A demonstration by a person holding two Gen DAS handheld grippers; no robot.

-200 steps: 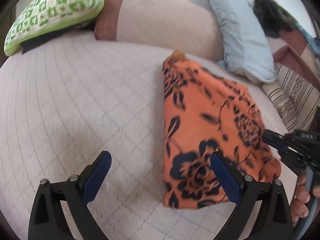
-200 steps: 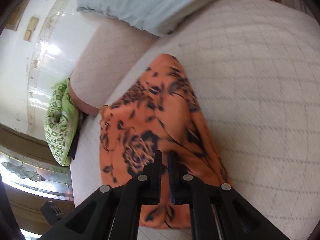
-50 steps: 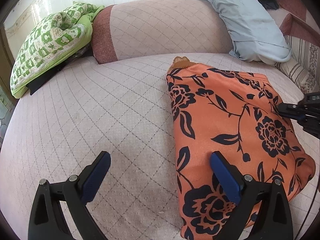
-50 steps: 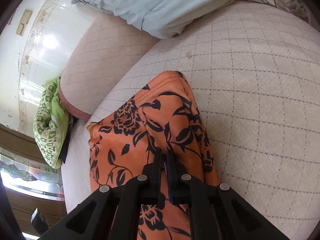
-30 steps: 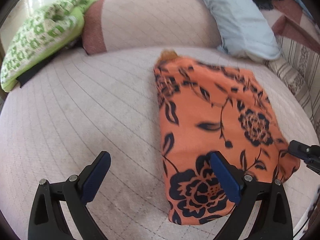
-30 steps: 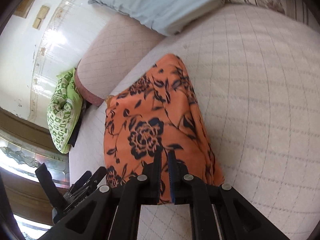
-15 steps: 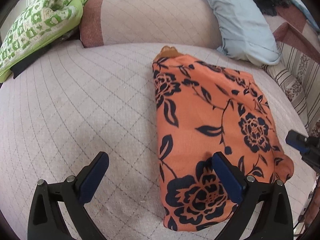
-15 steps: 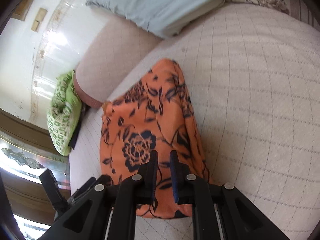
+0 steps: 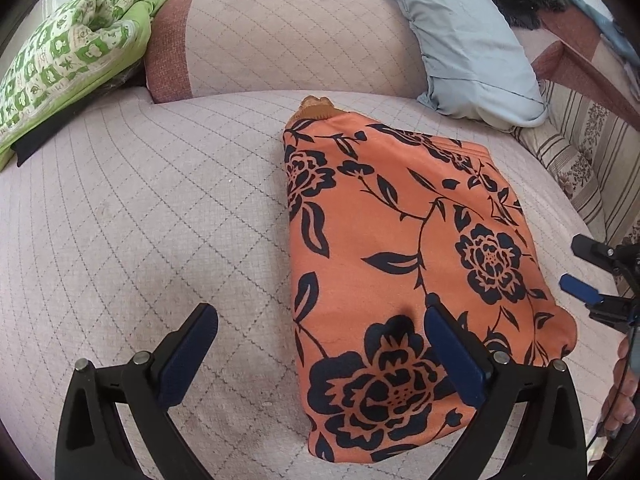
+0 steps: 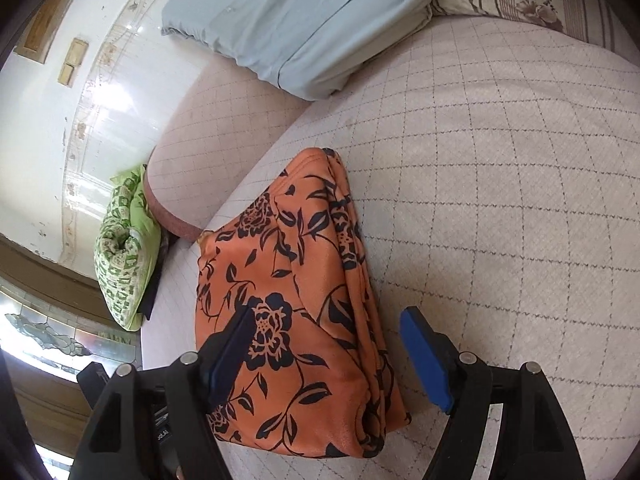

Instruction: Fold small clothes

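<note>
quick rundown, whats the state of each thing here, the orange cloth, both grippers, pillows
orange floral cloth: folded, lying flat on the quilted cushion, not gripped
left gripper: open, holding nothing
right gripper: open, holding nothing
light blue pillow: leaning on the backrest
green patterned pillow: lying at the far corner

Bare quilted bed left of folded garment.

No readable text, labels or numbers anywhere.
</note>
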